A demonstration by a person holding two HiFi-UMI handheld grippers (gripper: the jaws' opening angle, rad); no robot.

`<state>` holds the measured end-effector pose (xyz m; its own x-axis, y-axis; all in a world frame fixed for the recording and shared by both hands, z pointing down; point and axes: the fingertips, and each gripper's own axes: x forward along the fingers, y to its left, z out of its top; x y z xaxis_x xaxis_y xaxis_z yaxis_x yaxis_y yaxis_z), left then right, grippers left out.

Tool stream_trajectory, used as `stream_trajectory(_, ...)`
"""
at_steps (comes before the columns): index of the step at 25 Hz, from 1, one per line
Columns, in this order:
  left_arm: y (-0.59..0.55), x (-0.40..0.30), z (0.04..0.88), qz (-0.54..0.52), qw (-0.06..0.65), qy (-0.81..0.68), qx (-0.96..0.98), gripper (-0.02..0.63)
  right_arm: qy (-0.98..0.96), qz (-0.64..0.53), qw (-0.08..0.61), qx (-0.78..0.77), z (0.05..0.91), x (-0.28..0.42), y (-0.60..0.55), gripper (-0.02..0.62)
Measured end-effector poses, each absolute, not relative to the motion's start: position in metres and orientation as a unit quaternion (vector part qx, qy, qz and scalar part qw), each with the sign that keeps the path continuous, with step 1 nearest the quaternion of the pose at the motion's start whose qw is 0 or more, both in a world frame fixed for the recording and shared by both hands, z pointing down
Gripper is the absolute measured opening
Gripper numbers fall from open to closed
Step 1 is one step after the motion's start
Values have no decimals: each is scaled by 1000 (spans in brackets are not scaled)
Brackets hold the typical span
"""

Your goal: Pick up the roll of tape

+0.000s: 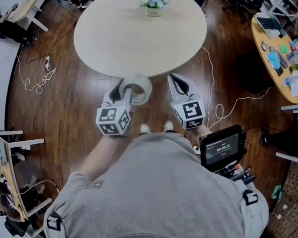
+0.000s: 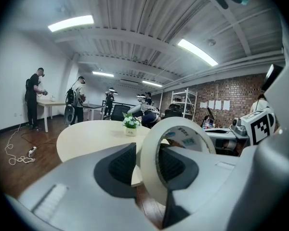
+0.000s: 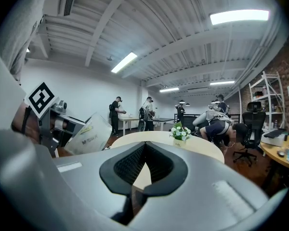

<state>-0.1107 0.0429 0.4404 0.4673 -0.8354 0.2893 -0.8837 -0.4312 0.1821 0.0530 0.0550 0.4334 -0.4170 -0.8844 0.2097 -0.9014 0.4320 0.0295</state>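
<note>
The roll of tape (image 1: 137, 89), a wide off-white ring, hangs in the air just before the near edge of the round table (image 1: 139, 38). My left gripper (image 1: 124, 87) is shut on it, one jaw through the hole and the other outside the band. In the left gripper view the tape (image 2: 192, 132) stands upright between the dark pads (image 2: 121, 166) of the left gripper (image 2: 147, 163). My right gripper (image 1: 178, 81) is beside it to the right, shut with nothing in it (image 3: 144, 150). From the right gripper view the tape (image 3: 89, 134) shows at the left.
A small pot of flowers (image 1: 152, 1) stands at the table's far edge. A white cable (image 1: 213, 103) runs over the wooden floor on the right. A side table (image 1: 280, 53) with several small items is at the far right. People stand at desks (image 2: 53, 102) in the background.
</note>
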Motion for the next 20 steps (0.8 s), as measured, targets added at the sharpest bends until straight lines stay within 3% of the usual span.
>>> stream_trajectory(20,57,-116,433,78,151,-505,846,118,-837,41,99,536,429,51,67,11)
